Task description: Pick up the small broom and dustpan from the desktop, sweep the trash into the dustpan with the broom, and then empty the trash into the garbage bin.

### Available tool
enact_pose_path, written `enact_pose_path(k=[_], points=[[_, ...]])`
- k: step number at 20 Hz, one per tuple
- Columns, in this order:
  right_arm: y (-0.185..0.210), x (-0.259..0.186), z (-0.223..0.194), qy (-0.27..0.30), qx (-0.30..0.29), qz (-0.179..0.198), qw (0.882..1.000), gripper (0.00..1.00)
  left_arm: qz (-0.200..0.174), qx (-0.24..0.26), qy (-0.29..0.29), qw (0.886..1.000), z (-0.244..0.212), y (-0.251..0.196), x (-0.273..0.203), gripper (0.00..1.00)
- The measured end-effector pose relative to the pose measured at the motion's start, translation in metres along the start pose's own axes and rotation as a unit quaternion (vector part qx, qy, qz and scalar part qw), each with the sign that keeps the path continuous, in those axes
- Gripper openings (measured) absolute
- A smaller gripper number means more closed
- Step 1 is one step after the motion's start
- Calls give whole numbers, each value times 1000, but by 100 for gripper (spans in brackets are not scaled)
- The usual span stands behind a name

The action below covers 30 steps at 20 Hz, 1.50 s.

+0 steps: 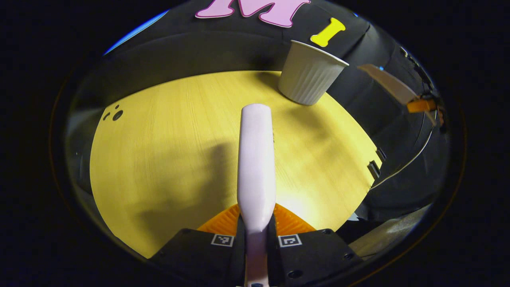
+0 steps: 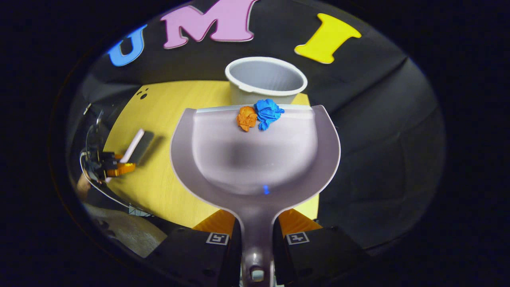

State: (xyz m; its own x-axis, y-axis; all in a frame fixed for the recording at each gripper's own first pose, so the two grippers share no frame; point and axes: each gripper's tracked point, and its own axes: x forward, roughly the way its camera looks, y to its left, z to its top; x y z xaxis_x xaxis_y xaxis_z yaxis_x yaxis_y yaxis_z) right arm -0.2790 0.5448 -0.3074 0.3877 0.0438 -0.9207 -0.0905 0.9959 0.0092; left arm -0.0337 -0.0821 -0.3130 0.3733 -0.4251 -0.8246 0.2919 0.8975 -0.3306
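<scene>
My right gripper [image 2: 257, 227] is shut on the handle of the pale dustpan [image 2: 255, 159], which is held up over the table. An orange paper ball [image 2: 246, 118] and a blue paper ball [image 2: 268, 113] lie at the pan's front lip, just before the rim of the white bin [image 2: 266, 77]. My left gripper [image 1: 257, 223] is shut on the white broom [image 1: 257, 159], which points forward over the yellow table [image 1: 159, 159]. The right gripper view has that left gripper [image 2: 105, 165] with the broom [image 2: 133, 145] far off at the left.
The ribbed white bin [image 1: 308, 75] stands at the table's far edge, by the black cloth wall. An edge of the dustpan [image 1: 392, 85] hangs beyond the table's right side. Small dark holes [image 1: 115, 114] mark the far left corner of the tabletop.
</scene>
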Motion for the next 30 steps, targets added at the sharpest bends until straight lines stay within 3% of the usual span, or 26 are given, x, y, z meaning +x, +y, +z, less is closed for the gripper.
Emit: enact_pose_path(k=[5,8,9,10,14,21,24,26,28,30], points=[[-55,7,66,-7,22,-57,998,37,-8,-14,2,1000,-20,-4,-5,26],[-79,20,95,4,-2,-86,996,37,-4,-15,1,1000,-24,-1,-9,26],[-84,24,104,10,-10,-96,995,33,-3,-18,1,1000,-25,0,-9,26],[-87,32,113,15,-21,-106,994,37,-1,-22,0,1000,-27,1,-10,26],[-101,51,148,36,-80,-145,985,36,5,-43,0,999,-35,5,-11,26],[-105,66,169,100,-186,-180,961,36,15,-66,4,998,-48,7,-9,26],[-99,74,172,110,-202,-175,958,33,15,-71,4,997,-51,8,-10,26],[-95,81,173,116,-220,-172,953,36,18,-68,6,998,-52,8,-7,26],[-93,85,179,115,-276,-168,939,31,18,-68,7,997,-51,8,-6,26],[-92,91,188,115,-308,-176,928,38,21,-71,9,997,-51,8,-5,26]])
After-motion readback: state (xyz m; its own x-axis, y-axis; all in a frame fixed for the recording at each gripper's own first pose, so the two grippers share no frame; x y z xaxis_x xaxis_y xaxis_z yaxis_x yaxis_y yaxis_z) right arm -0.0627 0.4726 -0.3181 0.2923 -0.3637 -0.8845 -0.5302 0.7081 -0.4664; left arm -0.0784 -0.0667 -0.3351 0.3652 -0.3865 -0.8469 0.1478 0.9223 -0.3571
